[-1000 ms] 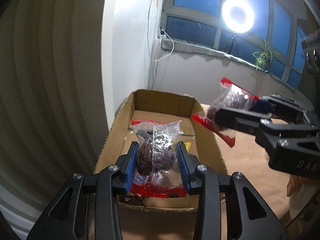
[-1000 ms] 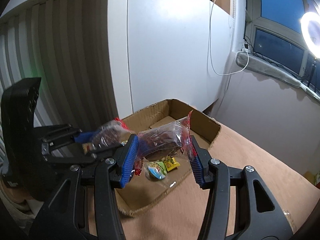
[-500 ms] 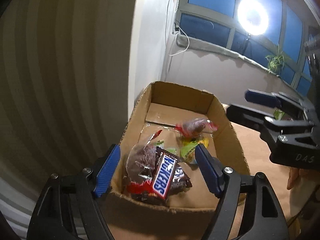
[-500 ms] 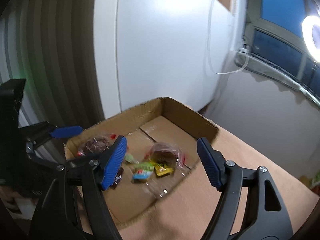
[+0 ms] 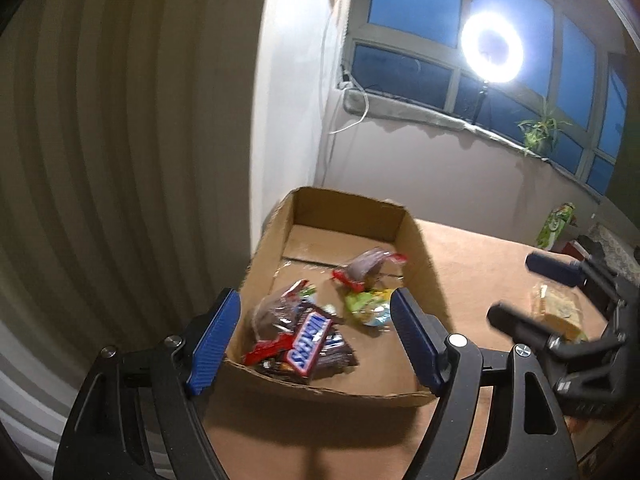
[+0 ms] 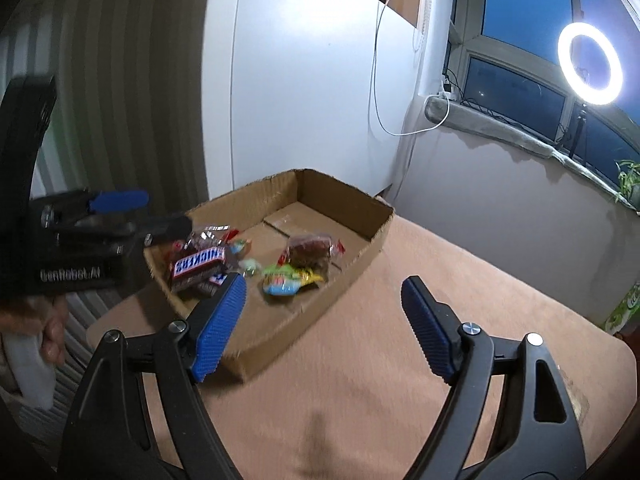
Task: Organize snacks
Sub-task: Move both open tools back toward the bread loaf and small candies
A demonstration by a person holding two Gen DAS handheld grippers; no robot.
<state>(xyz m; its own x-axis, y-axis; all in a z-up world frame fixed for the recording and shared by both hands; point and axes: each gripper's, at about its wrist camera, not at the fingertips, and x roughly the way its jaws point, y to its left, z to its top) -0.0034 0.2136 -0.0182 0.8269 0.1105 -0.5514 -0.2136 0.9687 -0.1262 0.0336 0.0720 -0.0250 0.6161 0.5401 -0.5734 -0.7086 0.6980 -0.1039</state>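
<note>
An open cardboard box [image 5: 416, 240] [image 6: 376, 236] stands on the table. Inside lie Snickers bars [image 5: 310, 340] [image 6: 198, 266], a clear-wrapped dark snack [image 5: 272, 312] beside them, a second clear-wrapped brown snack [image 5: 366, 266] [image 6: 310, 250] and a yellow-green packet [image 5: 368, 308] [image 6: 288, 280]. My left gripper [image 5: 315, 295] [image 6: 167, 210] is open above the box's near end, holding nothing. My right gripper [image 6: 324, 280] [image 5: 513, 286] hangs over the table right of the box. Its jaws are opening and nothing is between them.
The table [image 6: 400, 360] has a brown cloth. A yellowish packet [image 5: 560, 312] lies on it behind my right gripper. A green carton [image 5: 556, 224] [image 6: 628, 304] stands at the far right. A white wall and a curtain run close along the box's left side.
Both grippers opened and let go of their clear-wrapped snacks, which now lie in the box. The right gripper drew away from the box to the right.
</note>
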